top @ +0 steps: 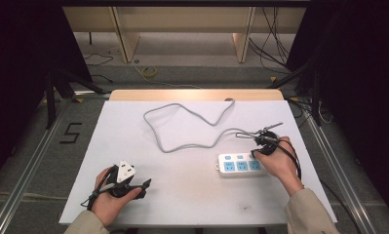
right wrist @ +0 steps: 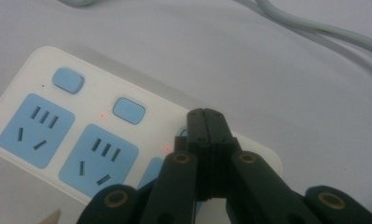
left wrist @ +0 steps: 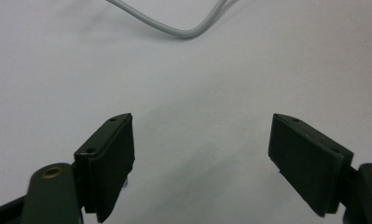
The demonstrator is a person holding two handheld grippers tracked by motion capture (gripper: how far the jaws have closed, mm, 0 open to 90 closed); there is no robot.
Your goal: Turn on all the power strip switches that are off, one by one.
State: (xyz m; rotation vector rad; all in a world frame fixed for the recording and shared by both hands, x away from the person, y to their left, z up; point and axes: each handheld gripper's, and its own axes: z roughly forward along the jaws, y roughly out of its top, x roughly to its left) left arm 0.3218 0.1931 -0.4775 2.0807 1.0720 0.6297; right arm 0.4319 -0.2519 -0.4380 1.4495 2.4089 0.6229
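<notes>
right gripper view: my right gripper [right wrist: 206,122], clenched on nothing, presses the third switch on the strip [right wrist: 44,74] near the tabletop's right edge. if the tips skid, the strip slides. my left gripper [left wrist: 200,154] rests released by the front edge.

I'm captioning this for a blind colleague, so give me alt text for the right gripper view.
The shut right gripper sits over the third blue switch of a white power strip, its tips at or just above the button. Two more blue switches and blue sockets run to the left, and a grey cable crosses the white table behind.
</notes>
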